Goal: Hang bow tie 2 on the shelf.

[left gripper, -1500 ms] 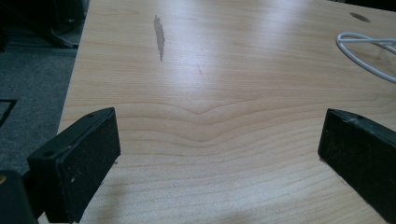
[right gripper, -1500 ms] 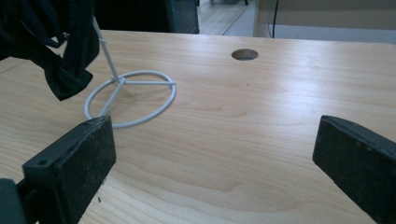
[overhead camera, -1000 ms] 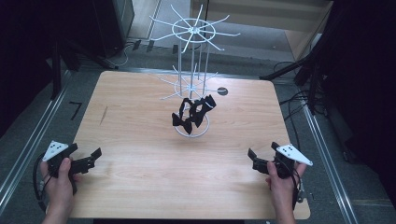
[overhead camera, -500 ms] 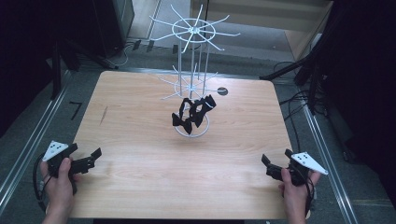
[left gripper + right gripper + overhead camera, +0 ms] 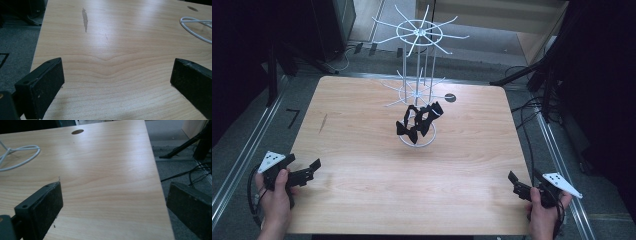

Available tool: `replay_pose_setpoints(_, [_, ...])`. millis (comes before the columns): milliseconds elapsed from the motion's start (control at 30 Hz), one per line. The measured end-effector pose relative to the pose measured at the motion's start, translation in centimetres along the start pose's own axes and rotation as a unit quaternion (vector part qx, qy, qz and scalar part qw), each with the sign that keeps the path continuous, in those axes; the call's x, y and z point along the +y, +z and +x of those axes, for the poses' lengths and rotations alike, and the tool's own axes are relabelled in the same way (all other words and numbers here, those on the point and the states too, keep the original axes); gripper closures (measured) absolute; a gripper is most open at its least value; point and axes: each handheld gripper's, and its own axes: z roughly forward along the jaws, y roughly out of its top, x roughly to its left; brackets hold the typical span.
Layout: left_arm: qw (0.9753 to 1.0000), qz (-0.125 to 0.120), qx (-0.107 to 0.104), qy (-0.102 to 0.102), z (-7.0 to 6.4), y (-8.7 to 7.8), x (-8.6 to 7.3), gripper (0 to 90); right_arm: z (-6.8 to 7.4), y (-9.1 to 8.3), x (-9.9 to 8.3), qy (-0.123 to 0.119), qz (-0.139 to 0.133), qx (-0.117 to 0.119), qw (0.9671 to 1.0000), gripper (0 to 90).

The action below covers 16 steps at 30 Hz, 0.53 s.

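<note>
Pale wooden bench (image 5: 362, 150) carried black bow ties (image 5: 417, 122) hanging on a white wire rack (image 5: 418, 95) at centre, well apart from the left hand-held gripper (image 5: 312, 167) and right hand-held gripper (image 5: 513, 181), both released; a hasty reach could topple it.

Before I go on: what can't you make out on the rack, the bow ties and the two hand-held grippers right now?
- Bow ties, high view: too small and dark to count, or to see how they hang.
- Rack: in both gripper views the frame edge leaves just its base ring.
- Left hand-held gripper and right hand-held gripper, own views: jaws cut off by the bottom and side edges.
</note>
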Motion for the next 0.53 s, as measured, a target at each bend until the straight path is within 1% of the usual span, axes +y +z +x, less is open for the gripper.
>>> replay_pose_setpoints(100, [1.0000, 0.000, 0.000, 0.000, 0.0, 0.0, 0.0, 0.0, -0.8, -0.7, -0.4, 0.010, -0.001, -0.004, 0.9999, 1.3])
replay_pose_setpoints(167, [1.0000, 0.000, 0.000, 0.000, 0.0, 0.0, 0.0, 0.0, -1.1, -1.2, -0.7, 0.018, -0.002, -0.013, 0.9997, 5.3])
replay_pose_setpoints(300, [1.0000, 0.001, 0.001, 0.001, 0.0, 0.1, 0.0, 0.0, -1.8, -2.1, -1.1, 0.029, -0.006, -0.017, 0.9994, 5.4])
replay_pose_setpoints(333, [1.0000, 0.001, 0.001, 0.001, 0.0, 0.1, 0.0, 0.0, -1.9, -2.2, -1.1, 0.038, -0.008, -0.017, 0.9991, 5.4])
replay_pose_setpoints(367, [1.0000, 0.001, 0.002, 0.001, -0.1, 0.1, 0.0, 0.0, -2.1, -2.2, -1.1, 0.039, -0.011, -0.019, 0.9990, 5.6])
replay_pose_setpoints(433, [1.0000, 0.002, 0.002, 0.001, -0.1, 0.1, 0.0, 0.0, -2.0, -2.3, -1.0, 0.047, -0.015, -0.015, 0.9987, 5.6])
replay_pose_setpoints(533, [1.0000, 0.003, 0.002, 0.003, -0.1, 0.1, 0.0, 0.0, -1.4, -2.1, -0.7, 0.039, -0.011, -0.006, 0.9991, 5.6])
